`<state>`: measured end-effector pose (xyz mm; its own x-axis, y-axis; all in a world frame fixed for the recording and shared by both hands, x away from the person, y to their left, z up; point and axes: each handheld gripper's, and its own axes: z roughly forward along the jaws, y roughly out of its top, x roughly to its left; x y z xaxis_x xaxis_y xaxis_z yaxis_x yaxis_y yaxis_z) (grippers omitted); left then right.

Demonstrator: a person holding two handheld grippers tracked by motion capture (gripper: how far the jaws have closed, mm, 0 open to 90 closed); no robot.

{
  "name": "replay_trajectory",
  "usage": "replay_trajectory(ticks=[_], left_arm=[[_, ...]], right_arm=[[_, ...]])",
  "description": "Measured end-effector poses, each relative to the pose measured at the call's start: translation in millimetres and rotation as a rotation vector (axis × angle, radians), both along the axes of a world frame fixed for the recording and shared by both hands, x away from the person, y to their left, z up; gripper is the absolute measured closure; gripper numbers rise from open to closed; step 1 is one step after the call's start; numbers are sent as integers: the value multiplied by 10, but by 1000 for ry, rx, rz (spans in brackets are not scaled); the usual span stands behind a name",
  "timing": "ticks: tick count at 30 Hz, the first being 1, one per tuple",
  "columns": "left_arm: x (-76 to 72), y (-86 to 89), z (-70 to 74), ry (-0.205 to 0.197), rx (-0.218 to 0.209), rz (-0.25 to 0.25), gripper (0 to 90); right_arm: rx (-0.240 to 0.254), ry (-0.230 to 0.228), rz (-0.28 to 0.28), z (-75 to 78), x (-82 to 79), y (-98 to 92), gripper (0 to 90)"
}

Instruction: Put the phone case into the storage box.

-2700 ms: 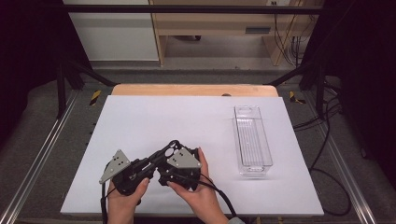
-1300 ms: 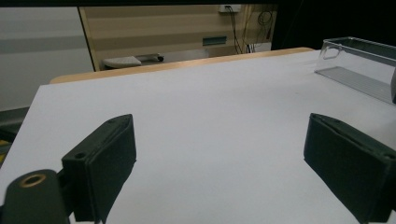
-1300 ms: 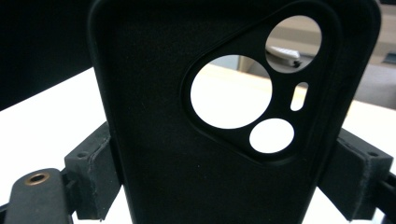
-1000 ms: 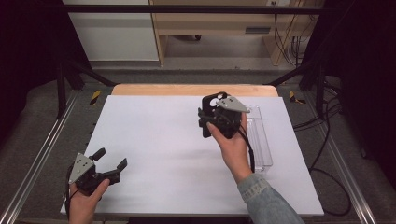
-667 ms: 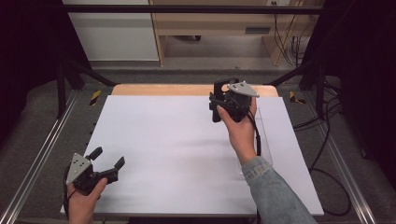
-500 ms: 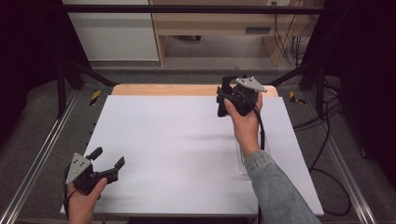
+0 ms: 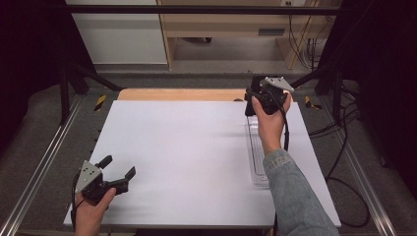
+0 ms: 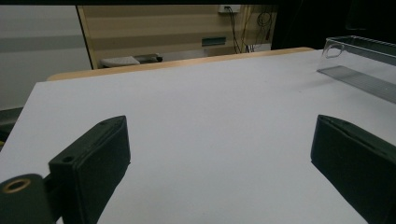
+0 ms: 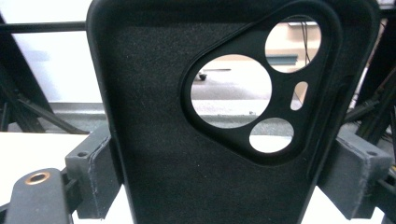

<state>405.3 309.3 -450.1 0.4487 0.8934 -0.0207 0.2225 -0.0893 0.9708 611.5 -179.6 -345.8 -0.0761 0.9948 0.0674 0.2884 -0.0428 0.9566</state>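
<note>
The right gripper has its jaws clamped on the side edges of a black soft-lined phone case with a triangular camera cutout, held above the far right corner of the white bench, just beyond the clear plastic rectangular tray. The left gripper rests at the near left corner, jaws spread and empty. Squeezed only at its flexible edges, the case could bow and pop free.

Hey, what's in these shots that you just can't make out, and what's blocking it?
- High view: the clear tray's near end is covered by the person's right forearm.
- High view: whatever the right gripper holds is too small and dark to identify.
- Right gripper view: the black phone case is cut off by the top and bottom edges.
- Left gripper view: the tray runs off the right edge.
</note>
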Motion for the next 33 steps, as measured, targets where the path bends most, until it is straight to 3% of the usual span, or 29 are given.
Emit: replay_trajectory(ticks=[22, 33], left_arm=[[6, -7, -8, 6, 8, -22, 51], [9, -38, -11, 7, 18, -40, 51]], right_arm=[[-6, 24, -68, -221, 181, -208, 136], [-11, 52, -87, -367, 256, -192, 136]])
